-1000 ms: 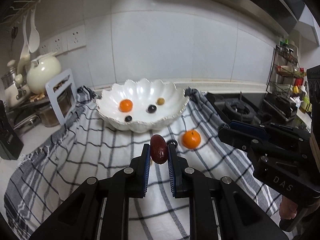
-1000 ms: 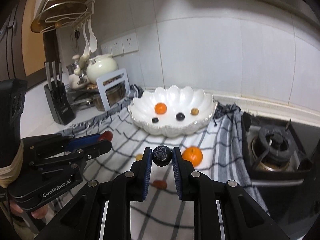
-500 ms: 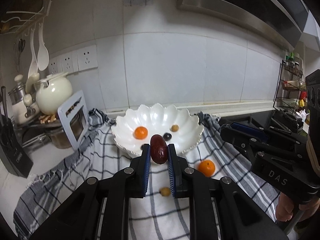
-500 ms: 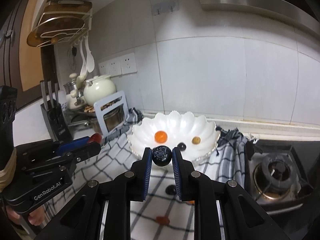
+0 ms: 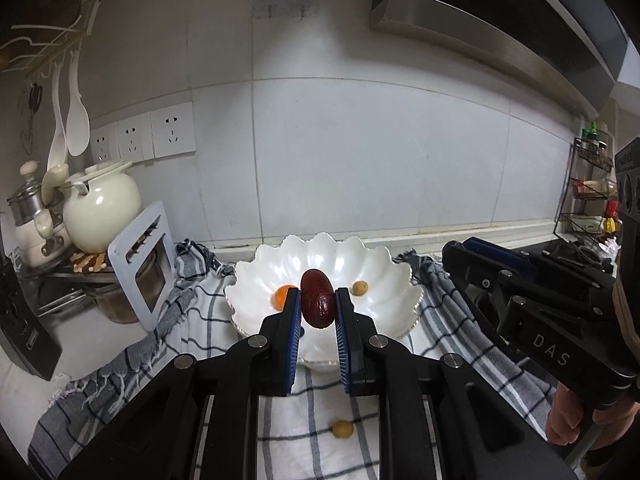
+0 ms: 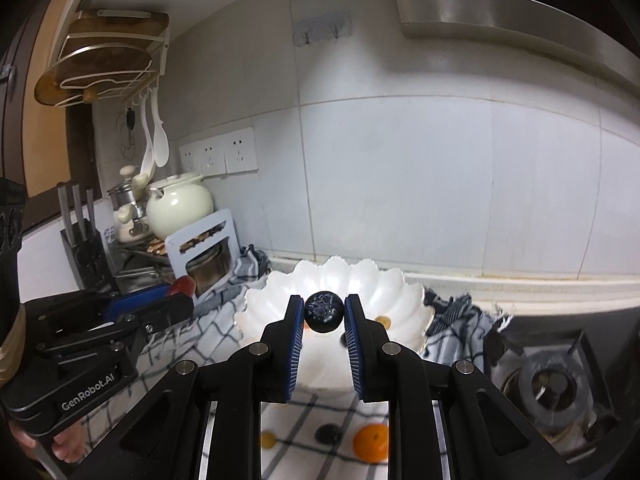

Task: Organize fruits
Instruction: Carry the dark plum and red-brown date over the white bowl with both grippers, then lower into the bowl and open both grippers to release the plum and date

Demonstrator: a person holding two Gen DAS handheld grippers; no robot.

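I am working two grippers over a white scalloped bowl (image 5: 400, 280) that sits on a checked cloth (image 5: 452, 316) on a kitchen counter. Everything below is placed relative to that bowl.

My left gripper (image 5: 318, 308) is clamped tight on one dark red oval fruit (image 5: 317, 298), held upright in front of the bowl's near side. My right gripper (image 6: 324, 314) is clamped on one round, dark blue-black fruit (image 6: 324, 312), also held in front of the bowl.

Inside the bowl, through the left wrist camera, I count two fruits: one small orange fruit (image 5: 281, 295) left of centre and one small yellow-brown fruit (image 5: 359, 288) right of centre. Others may be hidden behind my fingers; I cannot tell.

On the cloth in front of the bowl, through the right wrist camera, I count three loose fruits: one mandarin (image 6: 371, 442), one dark round fruit (image 6: 327, 434) just left of it, and one small yellow fruit (image 6: 267, 439) farther left.

Left of the bowl stands one cream teapot (image 6: 180, 208). Right of the bowl is one gas burner (image 6: 554, 390).
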